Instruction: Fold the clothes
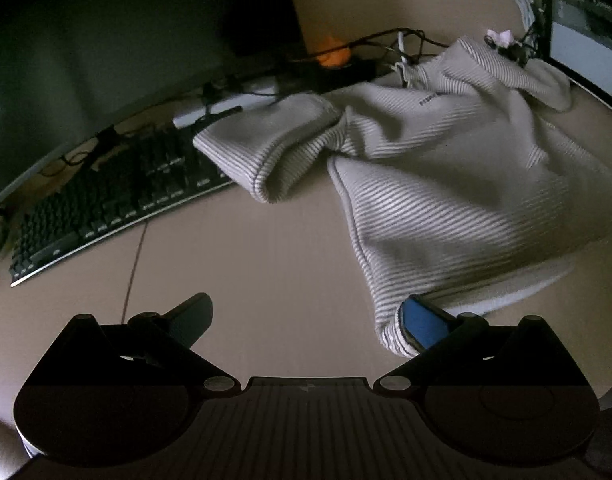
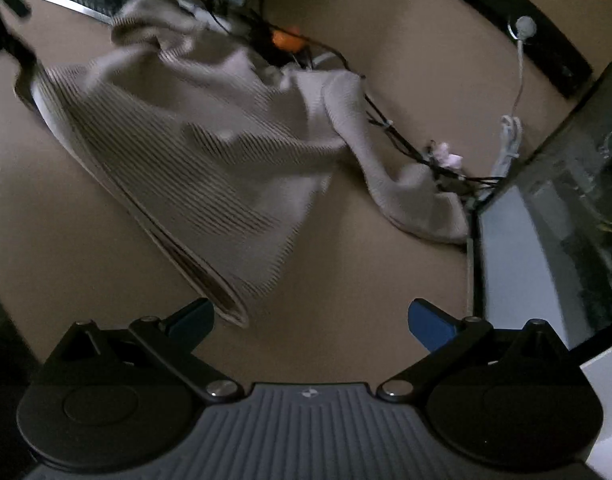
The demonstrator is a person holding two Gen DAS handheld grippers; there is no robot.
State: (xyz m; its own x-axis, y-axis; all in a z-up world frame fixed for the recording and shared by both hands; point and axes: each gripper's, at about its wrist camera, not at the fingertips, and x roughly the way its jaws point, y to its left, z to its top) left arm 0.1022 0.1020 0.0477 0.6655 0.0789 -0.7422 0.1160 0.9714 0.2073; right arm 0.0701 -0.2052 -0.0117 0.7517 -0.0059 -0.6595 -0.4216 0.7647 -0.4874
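Note:
A cream, finely striped sweater (image 1: 446,184) lies crumpled on the tan table, one sleeve (image 1: 265,148) reaching left toward the keyboard. My left gripper (image 1: 306,320) is open; its right blue pad (image 1: 420,324) touches the sweater's near hem corner, its left finger is over bare table. In the right wrist view the same sweater (image 2: 209,160) spreads from upper left to centre, a sleeve (image 2: 390,168) trailing right. My right gripper (image 2: 312,320) is open and empty, its left finger beside the sweater's near hem corner (image 2: 229,304).
A black keyboard (image 1: 117,200) and a dark monitor (image 1: 85,60) stand at the left. Tangled black cables (image 1: 386,40), an orange object (image 1: 334,56) and a white cord (image 2: 510,136) lie behind the sweater. A glass-sided case (image 2: 566,220) stands at the right.

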